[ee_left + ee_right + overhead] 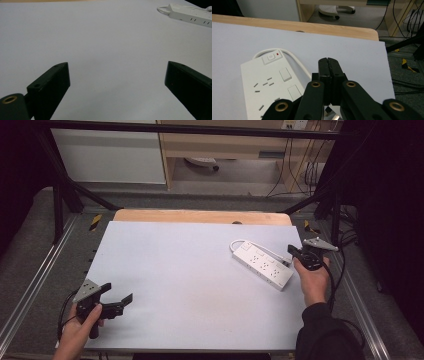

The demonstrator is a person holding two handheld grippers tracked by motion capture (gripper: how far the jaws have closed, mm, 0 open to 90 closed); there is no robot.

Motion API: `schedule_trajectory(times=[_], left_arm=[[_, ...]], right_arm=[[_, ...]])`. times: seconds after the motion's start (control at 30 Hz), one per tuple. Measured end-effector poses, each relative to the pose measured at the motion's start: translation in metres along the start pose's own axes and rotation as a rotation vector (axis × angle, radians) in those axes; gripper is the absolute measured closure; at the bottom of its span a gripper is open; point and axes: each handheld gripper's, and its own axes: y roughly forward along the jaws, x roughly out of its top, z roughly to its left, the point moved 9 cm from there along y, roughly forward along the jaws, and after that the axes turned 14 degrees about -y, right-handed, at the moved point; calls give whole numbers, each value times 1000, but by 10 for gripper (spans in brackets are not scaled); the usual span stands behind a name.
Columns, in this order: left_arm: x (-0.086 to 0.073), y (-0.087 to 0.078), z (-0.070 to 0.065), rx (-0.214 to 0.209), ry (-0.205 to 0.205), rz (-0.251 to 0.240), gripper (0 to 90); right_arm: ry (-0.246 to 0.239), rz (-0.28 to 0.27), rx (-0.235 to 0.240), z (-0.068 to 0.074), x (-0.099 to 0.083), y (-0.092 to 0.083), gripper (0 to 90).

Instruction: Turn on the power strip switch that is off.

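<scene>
We find a white power strip (262, 264) lying flat on the pale grey table sheet (185, 285), at the right side of the table and somewhat toward the far edge, set at a slant with its switch end pointing far-left. Its white cord (239, 242) loops out of that end and runs back along the far side of the strip. In the right gripper view the strip shows a rocker switch with a small red mark (277, 53) at its far end and rows of socket slots along the top face. The right gripper (296, 253) is held in the right hand (312, 280) just beside the near-right end of the strip; its jaws are pressed flat together — clenched, with nothing between them — and whether the tips touch the strip or the cord we cannot tell. The left gripper (117, 292) sits in the left hand (80, 327) at the near-left corner of the sheet, well apart from the strip; its jaws stand wide and released, bare sheet between them, pointing across the table toward the right. Beyond the sheet a wooden table edge (200, 216) shows at the far side, and past it a floor with cables (300, 170) — none of them touching the work.
</scene>
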Motion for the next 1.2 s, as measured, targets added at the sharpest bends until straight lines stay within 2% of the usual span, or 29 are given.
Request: schedule_trajectory(times=[0.67,0.87,1.2], left_arm=[[-1,0,0,2,2,6,61],[-1,0,0,1,2,6,61],[-1,0,0,3,3,7,61]], right_arm=[[21,21,-11,1,-14,8,900],[12,35,0,8,-21,10,900],[6,46,9,11,-29,11,900]])
